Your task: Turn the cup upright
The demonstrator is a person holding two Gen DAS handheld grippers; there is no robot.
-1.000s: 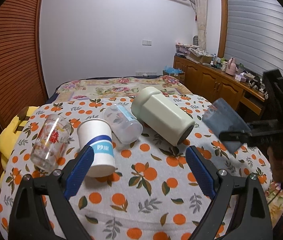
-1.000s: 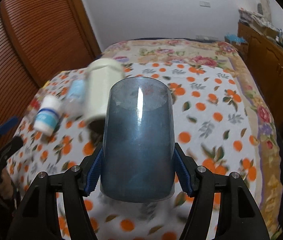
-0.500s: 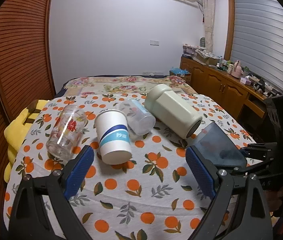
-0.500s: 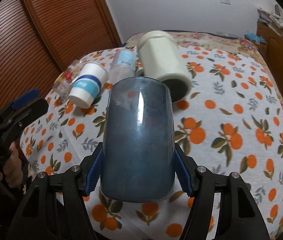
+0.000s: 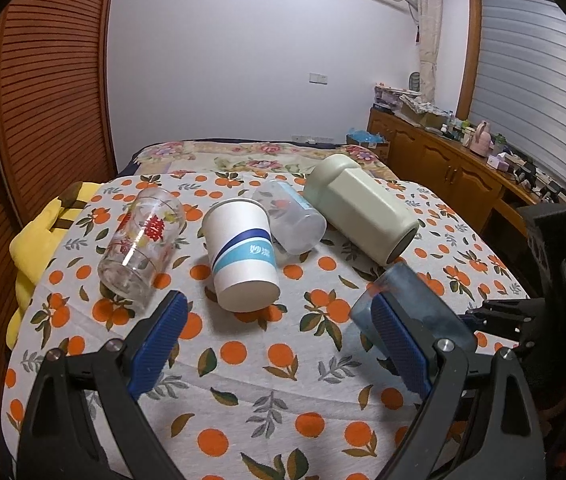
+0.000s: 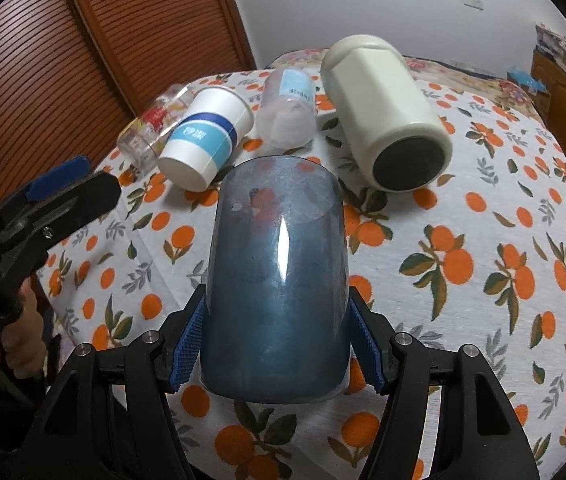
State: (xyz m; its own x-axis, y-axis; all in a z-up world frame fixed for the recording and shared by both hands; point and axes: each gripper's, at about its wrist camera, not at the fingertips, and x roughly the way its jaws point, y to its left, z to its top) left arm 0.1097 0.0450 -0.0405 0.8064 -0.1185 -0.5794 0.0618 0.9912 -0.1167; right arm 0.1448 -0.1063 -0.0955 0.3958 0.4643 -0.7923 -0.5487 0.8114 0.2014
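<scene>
Paper cup [image 5: 243, 255] beside glass tumbler [image 5: 141, 246]

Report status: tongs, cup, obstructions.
Right tongs shut on blue cup, tilted over the tablecloth. Left tongs open, empty. Four cups lying beyond; none blocking.

Smoky blue cup [image 6: 279, 280], orange-fruit-patterned white cloth [image 6: 483, 260].

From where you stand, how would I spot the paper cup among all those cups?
Look at the orange-patterned cloth and the row of four cups lying on it. The paper cup is second from the left there, between the clear printed glass and a frosted plastic cup. It alone is opaque white with blue bands.
</scene>
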